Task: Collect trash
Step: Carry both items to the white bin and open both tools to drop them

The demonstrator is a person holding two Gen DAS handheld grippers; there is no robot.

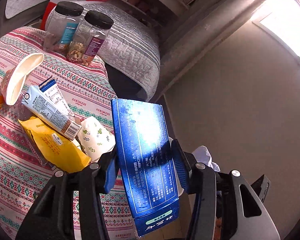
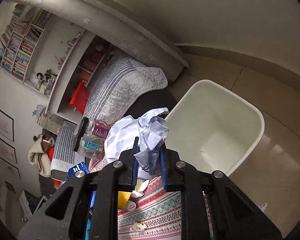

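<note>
Here the left gripper [image 1: 145, 166] is clamped on a blue carton [image 1: 145, 152], its blue pads pressing the two long sides about halfway along, so that the printed face runs up past the fingertips and the labelled end hangs back toward the camera. The carton is held off the patterned tablecloth [image 1: 86, 88], at the table's edge; a glare patch washes out much of its print. Left of it on the cloth lie a floral paper cup [image 1: 94, 138], a yellow wrapper [image 1: 56, 146], a light blue pouch [image 1: 50, 112] and a squashed white cup [image 1: 20, 78], with two black-lidded jars [image 1: 90, 38] farther back. Orange scraps at the left edge are cut off. The right gripper [image 2: 149, 156] is closed on a crumpled pale blue paper [image 2: 150, 132], pinched between its pads with most of the wad bulging up and to the left beyond the tips. Just to the right of the wad stands a white bin [image 2: 220, 124], open-topped; its near wall is hidden behind the gripper frame. Beneath the fingers, parts of the cloth and some small litter show, too covered to identify.
</note>
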